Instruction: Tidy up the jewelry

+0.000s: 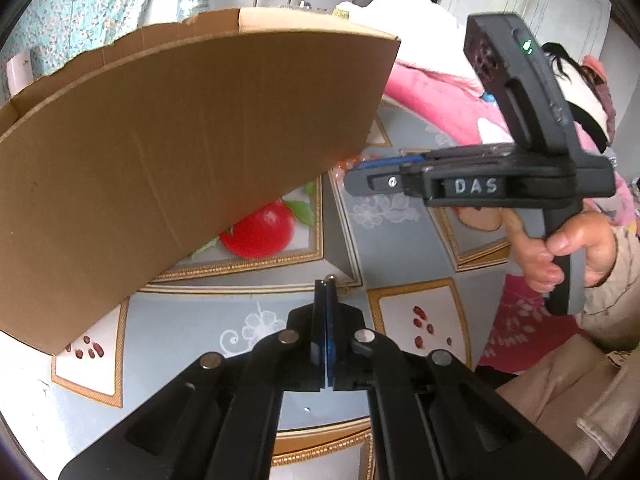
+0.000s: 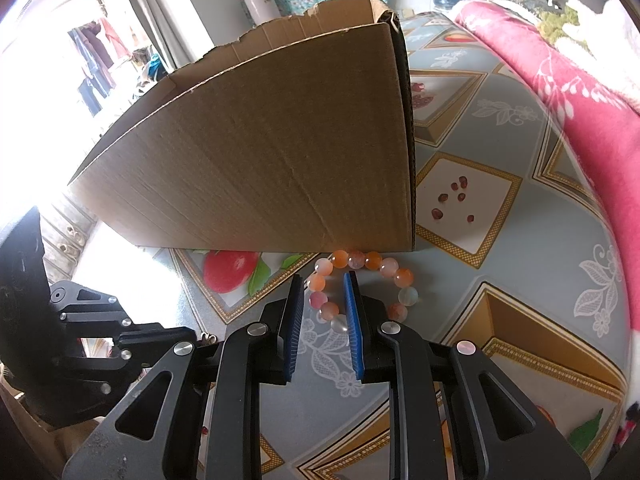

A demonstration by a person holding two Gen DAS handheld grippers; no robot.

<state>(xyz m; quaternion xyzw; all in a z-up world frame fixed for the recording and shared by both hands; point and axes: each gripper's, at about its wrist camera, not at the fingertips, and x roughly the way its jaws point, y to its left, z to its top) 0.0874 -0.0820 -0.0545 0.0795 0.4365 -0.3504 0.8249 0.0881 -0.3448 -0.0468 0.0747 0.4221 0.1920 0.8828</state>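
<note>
Bead bracelet, flat on the patterned tablecloth against the cardboard box: probably light, loose on its cord, slippery; best pinched across one strand, right gripper jaws apart straddling its near-left beads, left gripper jaws pressed together.

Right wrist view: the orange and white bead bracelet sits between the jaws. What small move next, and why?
Probably close the right gripper on the orange and white bead bracelet: its blue pads straddle one side of the loop with gaps showing, so nothing is gripped yet beside the brown cardboard box.
</note>
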